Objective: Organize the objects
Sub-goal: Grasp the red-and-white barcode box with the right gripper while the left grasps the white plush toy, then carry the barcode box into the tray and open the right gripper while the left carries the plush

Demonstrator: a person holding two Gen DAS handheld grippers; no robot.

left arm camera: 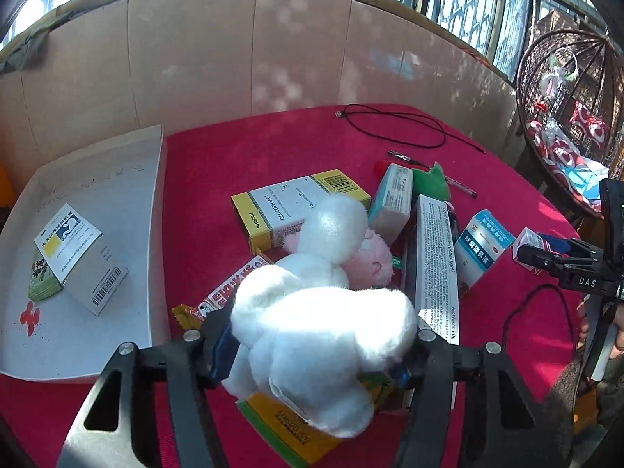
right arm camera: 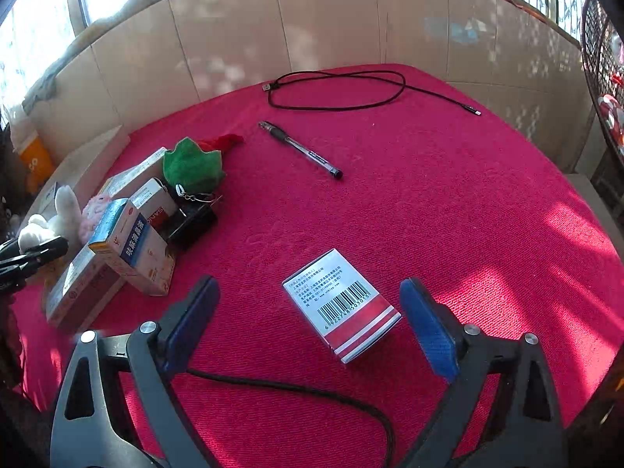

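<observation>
Two jobs at once: our left tongs [left arm camera: 318,345] are clenched on the white plush [left arm camera: 323,327] over the table [left arm camera: 234,148], so we lift it straight clear of the boxes toward the tray [left arm camera: 97,163]. Our right tongs [right arm camera: 310,325] stand released astride the red-striped box [right arm camera: 343,304]; we centre before squeezing.

Home sunroom: barred windows [left arm camera: 468,4], hanging wicker chair [left arm camera: 565,117], red-clothed table [right arm camera: 429,195] of household clutter.

The tabletop [right arm camera: 429,202] is covered in crimson cloth. A white plush toy [left arm camera: 312,319] is seen beside a pink plush [left arm camera: 370,261] and a yellow-edged white box [left arm camera: 296,206]. The small box [right arm camera: 343,304] is silver-white with red stripes and a black barcode. The claw pads [right arm camera: 429,327] are blue. A green plush [right arm camera: 193,165], a black cable [right arm camera: 335,89] and a white tray [left arm camera: 97,195] are also shown.
</observation>
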